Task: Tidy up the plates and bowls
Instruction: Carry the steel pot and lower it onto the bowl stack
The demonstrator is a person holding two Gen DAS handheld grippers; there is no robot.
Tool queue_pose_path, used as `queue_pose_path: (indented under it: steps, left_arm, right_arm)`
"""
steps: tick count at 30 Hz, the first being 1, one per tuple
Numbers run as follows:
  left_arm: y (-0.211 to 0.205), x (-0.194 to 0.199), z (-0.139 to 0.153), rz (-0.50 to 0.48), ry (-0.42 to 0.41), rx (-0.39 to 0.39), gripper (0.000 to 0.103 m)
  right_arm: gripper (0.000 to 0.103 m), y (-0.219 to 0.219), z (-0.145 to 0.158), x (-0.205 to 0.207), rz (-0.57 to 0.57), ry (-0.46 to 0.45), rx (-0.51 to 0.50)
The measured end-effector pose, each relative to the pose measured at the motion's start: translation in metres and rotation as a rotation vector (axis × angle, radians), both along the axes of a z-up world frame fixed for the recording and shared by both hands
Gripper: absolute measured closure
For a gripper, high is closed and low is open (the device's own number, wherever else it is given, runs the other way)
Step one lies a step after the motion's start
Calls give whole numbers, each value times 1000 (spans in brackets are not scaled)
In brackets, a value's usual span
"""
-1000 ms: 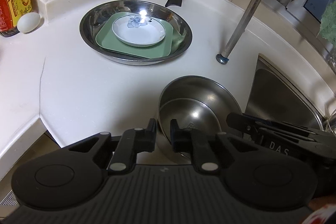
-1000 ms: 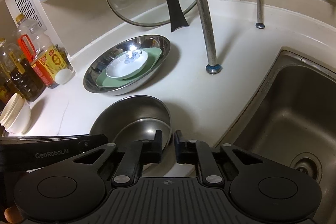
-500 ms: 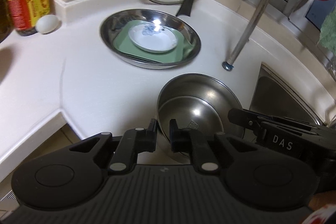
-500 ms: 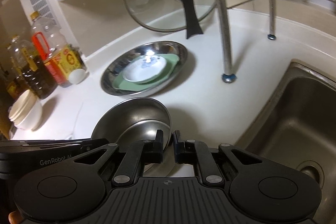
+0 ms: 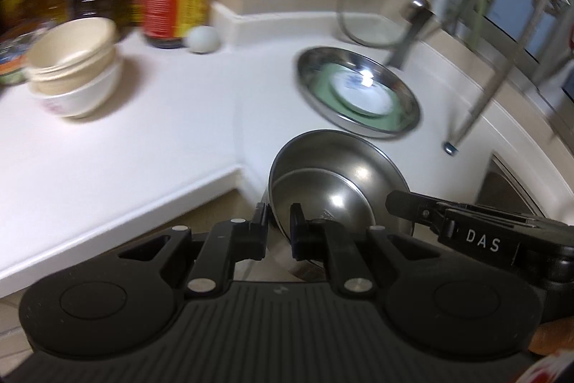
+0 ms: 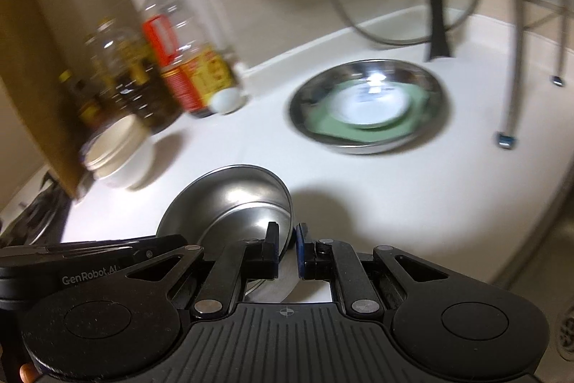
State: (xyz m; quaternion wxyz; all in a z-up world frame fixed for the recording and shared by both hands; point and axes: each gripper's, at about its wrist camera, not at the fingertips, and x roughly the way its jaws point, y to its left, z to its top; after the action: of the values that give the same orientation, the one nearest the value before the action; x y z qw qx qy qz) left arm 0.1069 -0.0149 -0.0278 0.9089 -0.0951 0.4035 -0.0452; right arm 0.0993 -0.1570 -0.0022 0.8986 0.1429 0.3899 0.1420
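Both grippers clamp the steel bowl (image 5: 337, 189) by its rim: left gripper (image 5: 279, 228) on the bowl's left edge, right gripper (image 6: 286, 248) on the opposite edge, jaws narrow with the rim between the pads on each side. Looks like two nested steel bowls, one inside the other; can't fully confirm through the blur.

What changed: half a second ago both views faced the steel pan (image 5: 358, 92) and the glass lid (image 5: 401, 20) at the back of the counter (image 5: 172, 146). Now both views have swung left, and the stack of cream bowls (image 5: 75, 70) near the counter's left side is in frame, with the oil bottles (image 5: 172, 2) and an egg (image 5: 203, 39) behind it by the wall. The bowl sits in the same place between the fingers in all frames, so the grip hasn't slipped. Heavy motion blur, so the swing is fast.

Bowl is off the counter, over its front edge near the inner corner. The pan, with green plate (image 6: 344, 128) and white dish (image 6: 369, 104) inside, is untouched.

My read: plates are done in the pan, and the steel bowl is in transit to the cream stack. Next move needs centring over that stack and a level set-down; both grippers should let go together or the bowl tips.
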Motion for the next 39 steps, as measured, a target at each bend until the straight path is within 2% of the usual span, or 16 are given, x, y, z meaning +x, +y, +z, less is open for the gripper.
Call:
queue_pose_path:
  steps: [10, 17, 28, 39]
  left_arm:
    - [80, -35, 8, 182, -5, -2, 92]
    - [127, -49, 14, 260, -17, -5, 92]
    - [180, -40, 36, 299, -71, -5, 92]
    - [215, 4, 64, 287, -161, 5, 92]
  right_arm:
    - [93, 81, 1, 14, 189, 12, 37]
    - [93, 130, 5, 23, 269, 15, 43]
    - [93, 178, 19, 54, 316, -10, 57]
    - [93, 204, 50, 101, 301, -82, 72]
